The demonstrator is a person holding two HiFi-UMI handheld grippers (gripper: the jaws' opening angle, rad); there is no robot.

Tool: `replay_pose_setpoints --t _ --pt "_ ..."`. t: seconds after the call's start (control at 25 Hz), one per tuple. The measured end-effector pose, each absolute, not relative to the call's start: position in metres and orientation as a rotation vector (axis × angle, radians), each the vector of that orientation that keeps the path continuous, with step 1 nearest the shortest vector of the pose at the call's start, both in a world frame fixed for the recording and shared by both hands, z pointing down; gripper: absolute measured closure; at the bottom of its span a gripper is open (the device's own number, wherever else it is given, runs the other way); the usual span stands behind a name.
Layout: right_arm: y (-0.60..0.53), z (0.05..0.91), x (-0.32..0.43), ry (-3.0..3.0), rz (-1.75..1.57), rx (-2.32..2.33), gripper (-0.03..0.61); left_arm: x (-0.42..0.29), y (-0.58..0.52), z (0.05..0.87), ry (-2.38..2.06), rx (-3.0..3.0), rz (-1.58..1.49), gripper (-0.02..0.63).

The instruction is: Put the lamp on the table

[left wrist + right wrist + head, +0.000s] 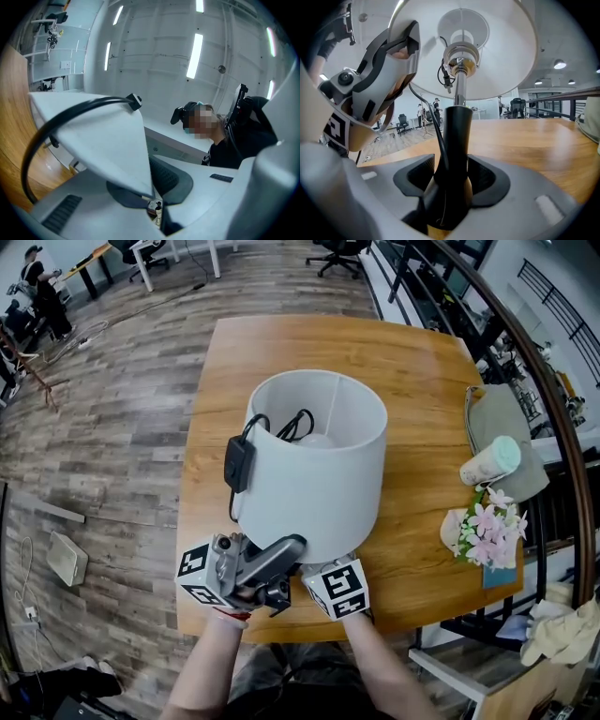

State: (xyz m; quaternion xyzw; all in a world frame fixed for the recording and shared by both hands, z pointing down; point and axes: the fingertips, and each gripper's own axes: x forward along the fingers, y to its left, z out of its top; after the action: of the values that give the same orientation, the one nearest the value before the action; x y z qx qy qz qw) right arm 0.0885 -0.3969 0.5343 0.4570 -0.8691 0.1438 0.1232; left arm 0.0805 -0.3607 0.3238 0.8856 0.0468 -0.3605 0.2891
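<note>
Since the lamp point(319, 470) looks light but top-heavy, w/ a thin dentable shade point(98, 140), the best hold is prob. the stiff black stem point(455, 136), low down. The right hand-held gripper point(452, 180) stands wide apart round that stem, pads not clearly pressing. The left hand-held gripper point(151, 187), up-left of it, pinches the shade rim. The lamp stands upright on the bench point(422, 381), near edge.

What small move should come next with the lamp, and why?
Probably draw the right gripper straight back: its jaws stand apart around the lamp stem, which looks upright on the table, and the left gripper grips the lampshade rim.
</note>
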Motion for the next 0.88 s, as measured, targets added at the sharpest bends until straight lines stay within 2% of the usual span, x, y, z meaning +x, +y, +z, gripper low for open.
replay_pose_setpoints --t 0.6,0.72,0.88 --pt "-0.37 0.512 0.107 -2.433 0.341 1.522 0.372 0.074 -0.345 0.325 0.119 2.345 -0.987 0.615" --pt "-0.362 0.508 0.109 -2.42 0.335 1.546 0.404 0.074 -0.339 0.327 0.124 2.341 -0.984 0.615" --pt "-0.354 0.508 0.111 -2.398 0.326 1.567 0.505 0.076 -0.33 0.329 0.13 2.345 -0.968 0.615"
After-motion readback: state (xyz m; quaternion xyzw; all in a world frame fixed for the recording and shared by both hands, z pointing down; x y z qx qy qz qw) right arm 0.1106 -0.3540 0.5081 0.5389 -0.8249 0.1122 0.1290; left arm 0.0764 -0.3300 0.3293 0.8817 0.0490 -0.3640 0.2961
